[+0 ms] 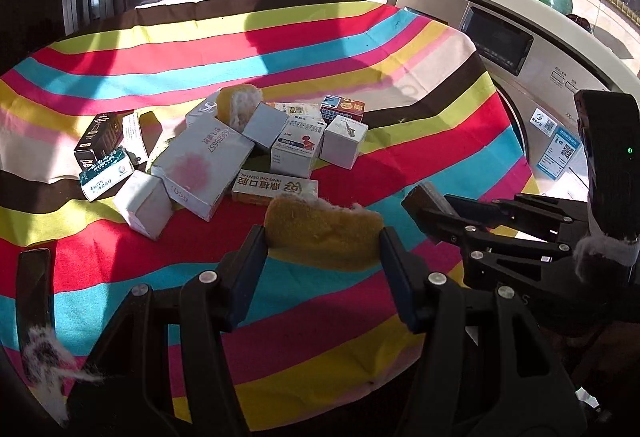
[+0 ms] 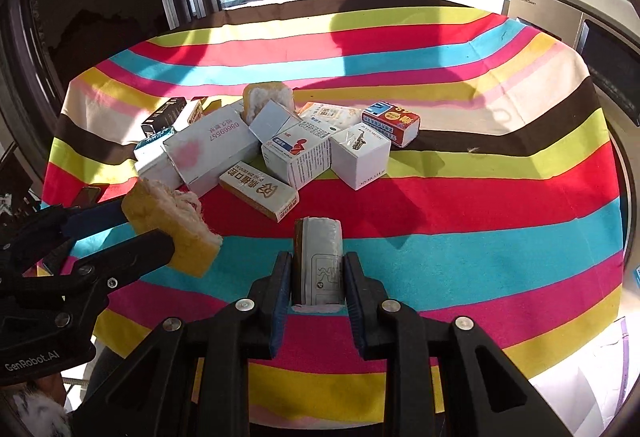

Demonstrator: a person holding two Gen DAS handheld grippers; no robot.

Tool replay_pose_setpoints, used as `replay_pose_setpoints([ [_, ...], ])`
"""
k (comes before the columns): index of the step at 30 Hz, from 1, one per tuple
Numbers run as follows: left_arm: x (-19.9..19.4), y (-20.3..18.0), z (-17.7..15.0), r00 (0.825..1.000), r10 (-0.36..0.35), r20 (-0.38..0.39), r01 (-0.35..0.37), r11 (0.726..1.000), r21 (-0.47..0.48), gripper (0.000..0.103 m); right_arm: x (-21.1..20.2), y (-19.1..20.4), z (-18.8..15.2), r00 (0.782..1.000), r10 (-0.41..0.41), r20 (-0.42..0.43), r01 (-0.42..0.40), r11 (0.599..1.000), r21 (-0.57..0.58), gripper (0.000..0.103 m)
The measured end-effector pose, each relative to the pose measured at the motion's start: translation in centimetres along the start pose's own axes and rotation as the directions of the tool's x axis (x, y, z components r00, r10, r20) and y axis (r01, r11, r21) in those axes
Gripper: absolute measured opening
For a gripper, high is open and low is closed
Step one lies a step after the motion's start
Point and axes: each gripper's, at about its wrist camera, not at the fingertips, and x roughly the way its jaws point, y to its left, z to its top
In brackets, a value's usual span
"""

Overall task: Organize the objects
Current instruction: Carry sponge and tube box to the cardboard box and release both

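1. My left tongs [image 1: 324,237] grip a yellow sponge block with a frayed white face [image 1: 320,233].
2. My right tongs [image 2: 318,277] are clamped on a small grey-white carton [image 2: 320,261].
3. Both are held above the striped-cloth bench [image 2: 480,221].
4. The heap of cartons [image 2: 280,149], with a second yellow sponge [image 2: 266,97], looks unsorted; most work remains.

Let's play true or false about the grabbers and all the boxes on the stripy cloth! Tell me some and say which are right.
1. The left gripper holds a yellow sponge. True.
2. The right gripper is empty. False: it is shut on a small grey box.
3. Another sponge sits in the box pile. True.
4. The striped cloth is plain white. False: it has many colours.
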Motion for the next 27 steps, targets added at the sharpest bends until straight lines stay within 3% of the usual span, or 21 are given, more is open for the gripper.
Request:
replay_pose_setpoints([
  [6, 0.8, -4.9, -0.1, 0.988, -0.15, -0.027, 0.152, 0.987, 0.059, 0.061, -3.1, -5.2, -2.4, 0.993, -0.119, -0.004, 0.119, 0.991, 0.055, 0.027],
  [13, 2.8, -10.4, -0.6, 0.929, -0.353, -0.108, 0.362, 0.929, 0.077, 0.061, -6.1, -12.1, -6.2, 0.971, -0.231, -0.053, 0.237, 0.958, 0.164, 0.027],
  [22, 5.4, -17.0, -2.4, 0.86, -0.453, -0.235, 0.492, 0.858, 0.148, 0.061, -7.4, -18.1, -10.9, 0.935, -0.325, -0.142, 0.352, 0.895, 0.273, 0.027],
  [27, 6.7, -19.6, -3.7, 0.828, -0.471, -0.305, 0.534, 0.828, 0.171, 0.066, -7.4, -19.7, -12.1, 0.93, -0.328, -0.168, 0.366, 0.877, 0.313, 0.028],
])
